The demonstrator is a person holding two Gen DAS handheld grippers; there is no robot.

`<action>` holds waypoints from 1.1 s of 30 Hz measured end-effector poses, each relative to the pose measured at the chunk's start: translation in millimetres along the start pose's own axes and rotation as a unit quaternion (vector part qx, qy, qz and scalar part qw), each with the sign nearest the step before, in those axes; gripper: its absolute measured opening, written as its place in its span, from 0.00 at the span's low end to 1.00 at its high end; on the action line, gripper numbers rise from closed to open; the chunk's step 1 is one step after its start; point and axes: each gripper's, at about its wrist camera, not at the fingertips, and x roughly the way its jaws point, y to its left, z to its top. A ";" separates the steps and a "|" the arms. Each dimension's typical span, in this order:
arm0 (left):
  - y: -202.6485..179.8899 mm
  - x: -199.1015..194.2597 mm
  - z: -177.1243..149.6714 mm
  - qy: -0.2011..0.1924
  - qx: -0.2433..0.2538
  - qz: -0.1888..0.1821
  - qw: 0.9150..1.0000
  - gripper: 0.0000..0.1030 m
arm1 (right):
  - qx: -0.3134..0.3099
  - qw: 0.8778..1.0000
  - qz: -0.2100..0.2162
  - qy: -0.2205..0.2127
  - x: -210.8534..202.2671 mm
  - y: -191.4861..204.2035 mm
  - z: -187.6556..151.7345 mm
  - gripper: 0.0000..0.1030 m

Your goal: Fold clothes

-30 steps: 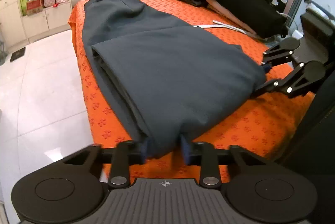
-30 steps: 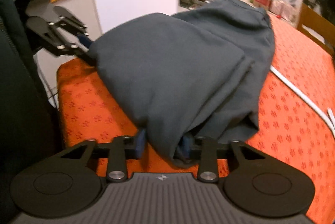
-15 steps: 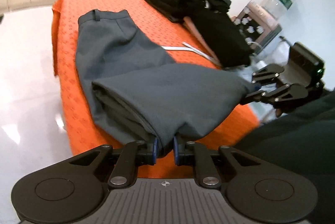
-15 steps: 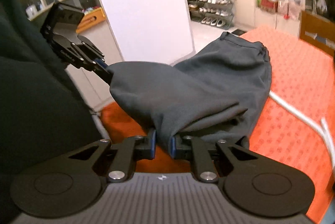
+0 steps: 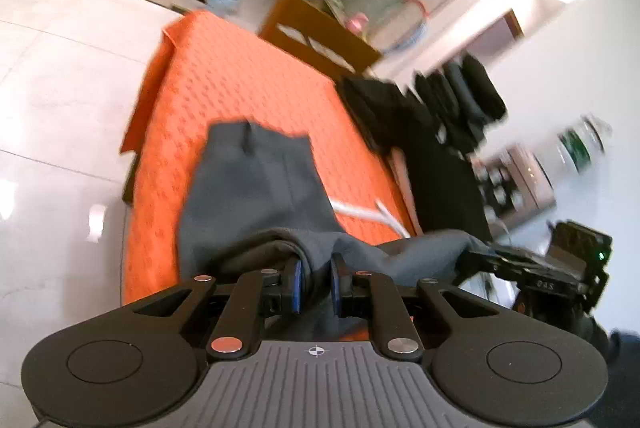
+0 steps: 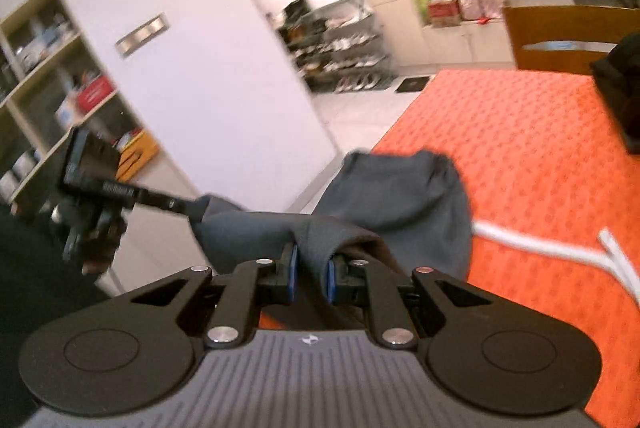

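Your left gripper [image 5: 314, 282] and right gripper [image 6: 308, 278] each have their fingers clamped on a corner of the grey trousers [image 5: 248, 188]. You hold that end raised above the orange-covered desk [image 5: 240, 84]; the waistband end lies flat on it.

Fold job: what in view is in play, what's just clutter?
In play:
grey garment, lifted at two corners
left claw, shut on it
right claw, shut on it
orange table

Clutter:
black clothes pile
white cable
wooden chair
water dispenser
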 end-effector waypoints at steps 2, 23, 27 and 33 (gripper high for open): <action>7.4 14.0 15.8 -0.016 -0.023 0.013 1.000 0.16 | 0.008 1.000 -0.010 -0.007 14.7 -12.5 16.1 0.16; 103.3 157.3 75.5 -0.039 -0.177 0.108 0.977 0.15 | 0.109 0.988 -0.105 0.043 206.8 -173.2 35.8 0.16; 104.6 160.3 76.3 -0.035 -0.165 0.104 0.980 0.16 | 0.111 0.988 -0.101 0.033 206.2 -172.3 30.2 0.18; 89.1 143.3 80.4 -0.029 -0.122 0.114 0.986 0.22 | 0.084 0.987 -0.128 0.041 183.8 -153.4 35.5 0.46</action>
